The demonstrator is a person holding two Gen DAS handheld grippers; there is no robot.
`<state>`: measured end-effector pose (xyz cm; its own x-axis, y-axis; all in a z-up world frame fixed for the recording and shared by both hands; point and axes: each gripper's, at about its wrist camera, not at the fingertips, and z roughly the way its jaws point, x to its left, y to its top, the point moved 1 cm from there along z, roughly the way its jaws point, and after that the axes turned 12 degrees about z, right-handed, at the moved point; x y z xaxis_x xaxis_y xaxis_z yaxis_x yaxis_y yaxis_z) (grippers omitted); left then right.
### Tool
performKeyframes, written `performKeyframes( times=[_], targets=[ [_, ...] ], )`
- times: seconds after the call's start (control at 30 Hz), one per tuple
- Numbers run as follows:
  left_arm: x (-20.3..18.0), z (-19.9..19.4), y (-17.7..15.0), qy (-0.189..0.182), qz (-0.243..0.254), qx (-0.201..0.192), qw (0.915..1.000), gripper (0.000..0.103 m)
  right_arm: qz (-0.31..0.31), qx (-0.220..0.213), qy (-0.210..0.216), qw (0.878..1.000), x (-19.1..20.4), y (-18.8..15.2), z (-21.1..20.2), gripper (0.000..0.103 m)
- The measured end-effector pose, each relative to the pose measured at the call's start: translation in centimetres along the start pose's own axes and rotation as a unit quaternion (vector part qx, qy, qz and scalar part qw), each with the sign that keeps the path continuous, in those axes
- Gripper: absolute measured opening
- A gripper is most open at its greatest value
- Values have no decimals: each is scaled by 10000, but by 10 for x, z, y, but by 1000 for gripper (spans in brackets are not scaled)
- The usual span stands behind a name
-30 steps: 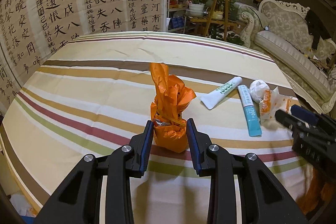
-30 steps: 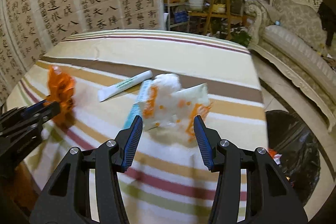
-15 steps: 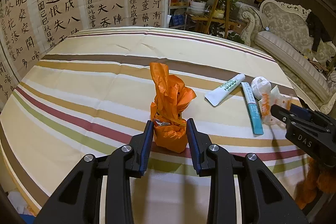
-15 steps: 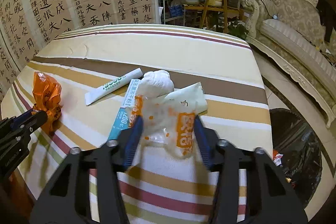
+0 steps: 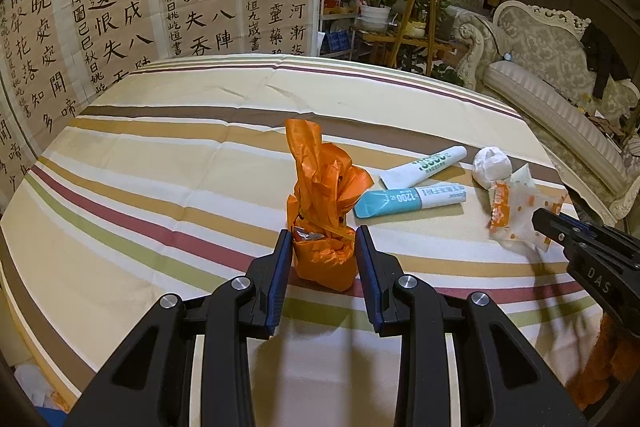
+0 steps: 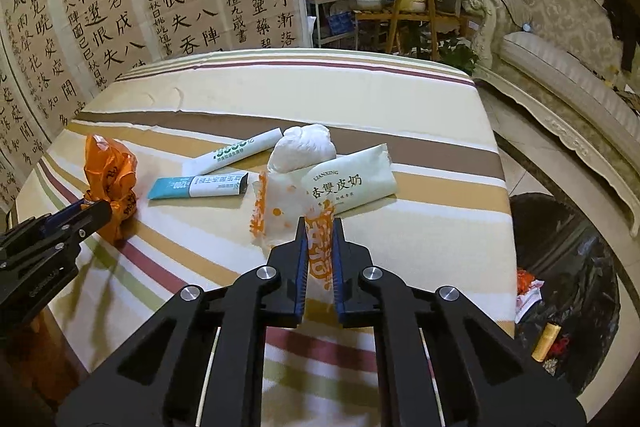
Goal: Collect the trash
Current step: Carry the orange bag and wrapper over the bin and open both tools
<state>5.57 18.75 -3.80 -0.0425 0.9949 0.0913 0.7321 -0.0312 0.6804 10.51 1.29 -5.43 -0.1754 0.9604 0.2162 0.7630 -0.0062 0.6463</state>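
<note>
Right tool (image 6: 319,247) closing on orange-white wrapper (image 6: 280,211), desk (image 6: 440,227) front edge; pads pinch only thin flap, so we risk slip or tear on lift. Left tool (image 5: 322,259) grips orange bag (image 5: 324,203) mid-desk; top-heavy, may tip. Tubes (image 6: 200,185) nearby could get dragged.
</note>
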Motion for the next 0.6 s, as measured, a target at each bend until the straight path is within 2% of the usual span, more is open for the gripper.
performKeyframes(
  times=[0.37, 0.6],
  targets=[
    [-20, -17, -1, -125, 153, -209, 9996, 33, 211, -309, -39, 9993, -17, -12, -35, 10],
    [-53, -29, 1, -330, 382, -392, 9980, 33, 397, -533, -239, 9975, -44, -16, -57, 10]
  ],
)
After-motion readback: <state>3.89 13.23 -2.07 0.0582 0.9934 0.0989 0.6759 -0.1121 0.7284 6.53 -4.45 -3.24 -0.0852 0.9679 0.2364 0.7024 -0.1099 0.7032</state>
